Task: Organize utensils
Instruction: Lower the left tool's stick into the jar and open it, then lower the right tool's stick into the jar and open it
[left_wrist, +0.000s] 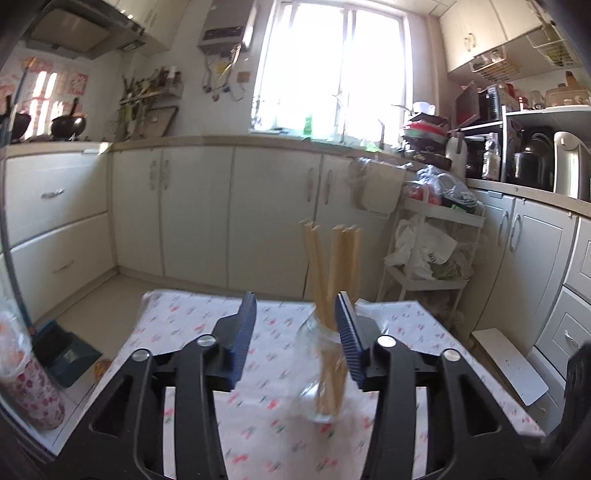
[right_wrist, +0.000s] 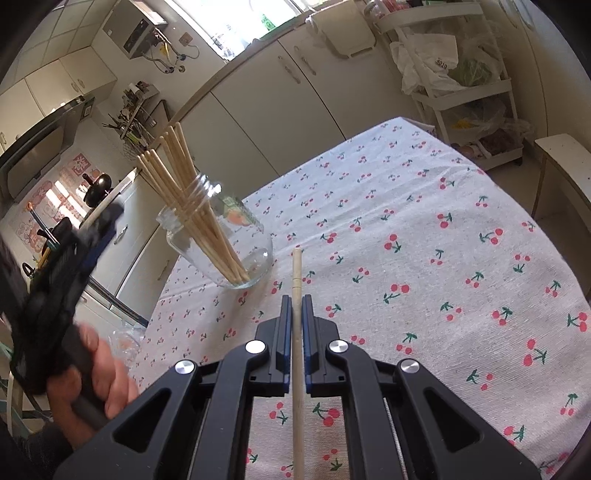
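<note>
A clear glass jar (left_wrist: 320, 373) holding several wooden chopsticks (left_wrist: 332, 266) stands on the cherry-print tablecloth (left_wrist: 207, 325). My left gripper (left_wrist: 295, 299) is open with nothing between its blue pads. The jar stands just ahead of its right finger (left_wrist: 351, 332), apart from it. In the right wrist view the same jar (right_wrist: 221, 240) with its chopsticks (right_wrist: 181, 177) is at the upper left. My right gripper (right_wrist: 295, 301) is shut on a single chopstick (right_wrist: 296, 273), which pokes forward over the cloth, to the right of the jar. A hand (right_wrist: 99, 373) holds the blurred left tool at the left edge.
A white trolley (left_wrist: 436, 258) with bags stands past the table's far right corner. A white bench (right_wrist: 565, 166) is to the right of the table. A floral container (left_wrist: 29, 387) sits at the near left. Kitchen cabinets (left_wrist: 266, 214) line the far wall.
</note>
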